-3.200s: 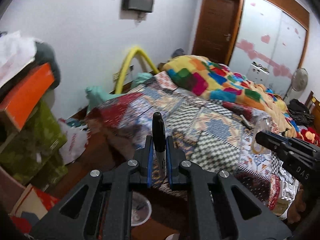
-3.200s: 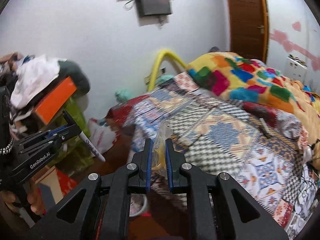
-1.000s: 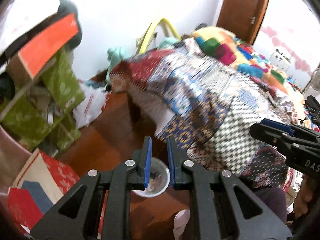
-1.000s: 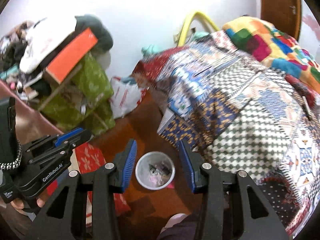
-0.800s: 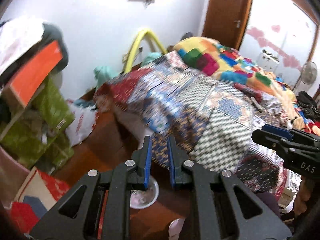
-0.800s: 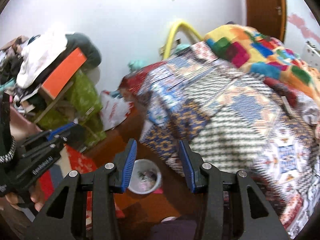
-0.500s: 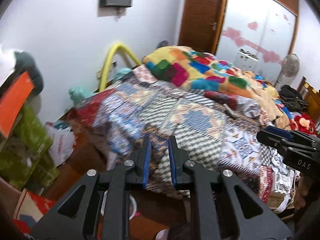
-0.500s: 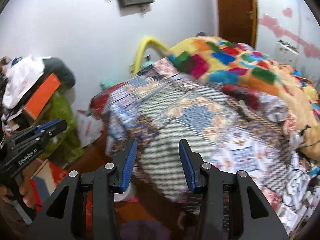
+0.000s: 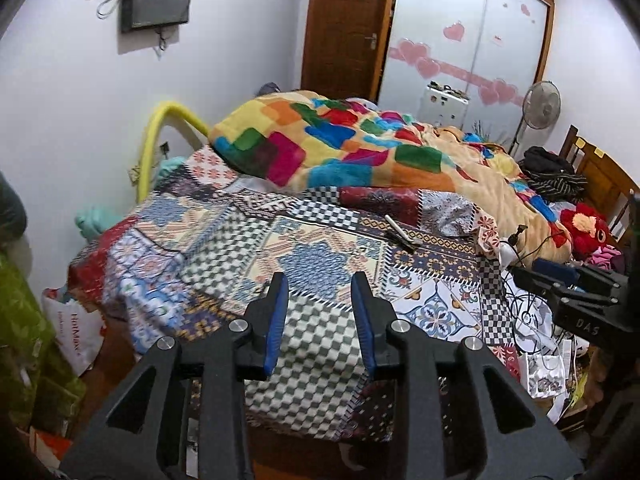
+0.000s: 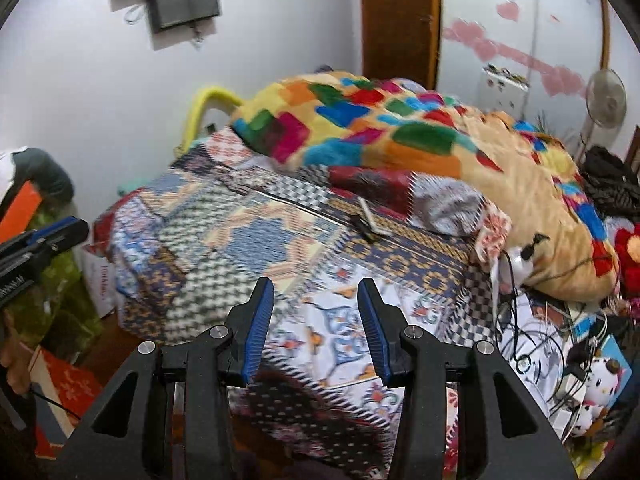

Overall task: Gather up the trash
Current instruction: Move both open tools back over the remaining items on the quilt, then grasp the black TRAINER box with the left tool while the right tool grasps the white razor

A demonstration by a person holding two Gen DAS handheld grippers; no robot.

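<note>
Left tongs (image 9: 319,280) opening, right tongs (image 10: 315,286) parted, both empty; wrapper (image 9: 401,233) is seen well beyond, on bed (image 9: 320,256).

Right wrist view: patchwork bedspread (image 10: 256,248) smeared by motion blur; its patterns run together. Small flat object on the bed (image 10: 370,222) too blurred to identify. Left gripper (image 10: 44,240) cut off at the left edge, only its tips in frame.

Left wrist view: right gripper (image 9: 576,292) cut off at the right edge, its fingers overlapping so the gap cannot be read. White bag (image 9: 78,332) on the floor, half hidden behind the bed corner; print only partly legible.
</note>
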